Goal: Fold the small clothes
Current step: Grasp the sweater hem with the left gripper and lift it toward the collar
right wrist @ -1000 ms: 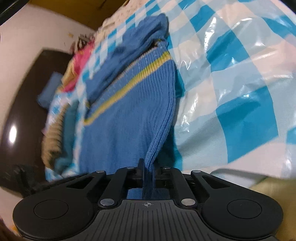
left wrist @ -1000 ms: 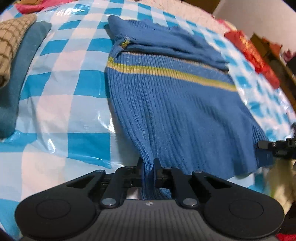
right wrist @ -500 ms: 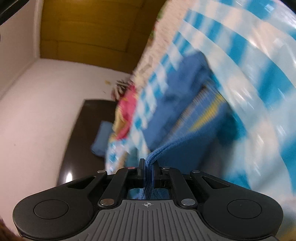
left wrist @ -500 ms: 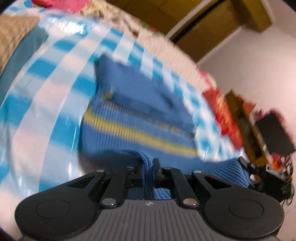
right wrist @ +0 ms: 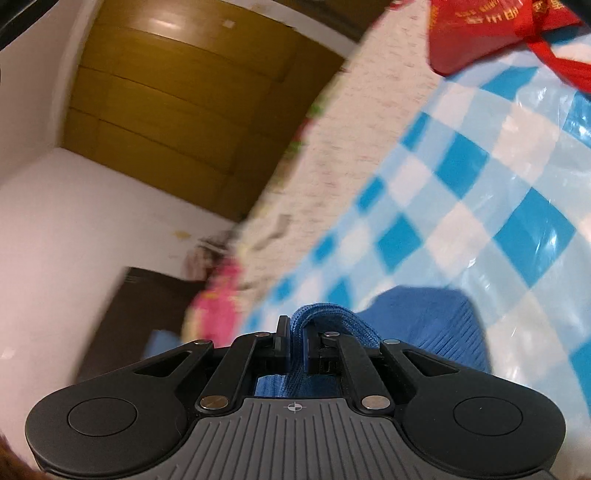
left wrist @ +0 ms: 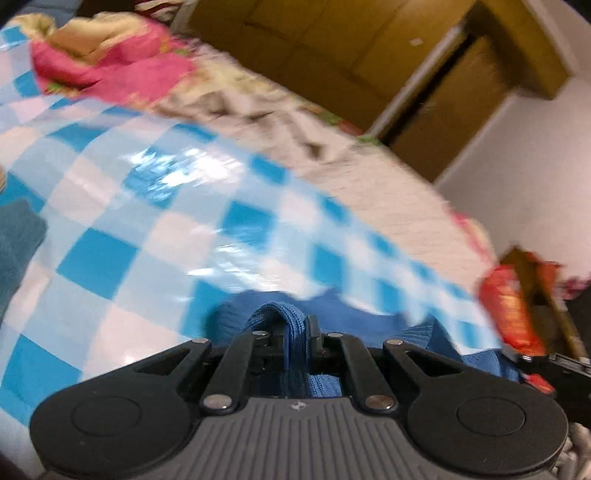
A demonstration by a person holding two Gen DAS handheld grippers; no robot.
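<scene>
A blue knit sweater [left wrist: 369, 321] lies on a blue-and-white checked plastic sheet [left wrist: 147, 240]. Only a folded-over bulge of it shows just beyond my fingers. My left gripper [left wrist: 295, 328] is shut on a ribbed edge of the sweater, which loops over the jaws. In the right wrist view the sweater [right wrist: 424, 317] bunches to the right of my right gripper [right wrist: 297, 328]. Its jaws are opening, and a ribbed edge still sits pinched between them. The rest of the garment is hidden beneath both grippers.
A red bag [right wrist: 480, 33] lies at the far right of the checked sheet [right wrist: 461, 203]. A pink cloth [left wrist: 110, 70] is heaped at the far left, and a teal garment [left wrist: 14, 240] lies at the left edge. A cream quilt [left wrist: 369, 177] and wooden doors [left wrist: 332, 48] are beyond.
Both grippers carried the sweater's edge forward over its body. The yellow stripe and flat body have dropped out of view, and the far bed edge and wooden doors have come into view.
</scene>
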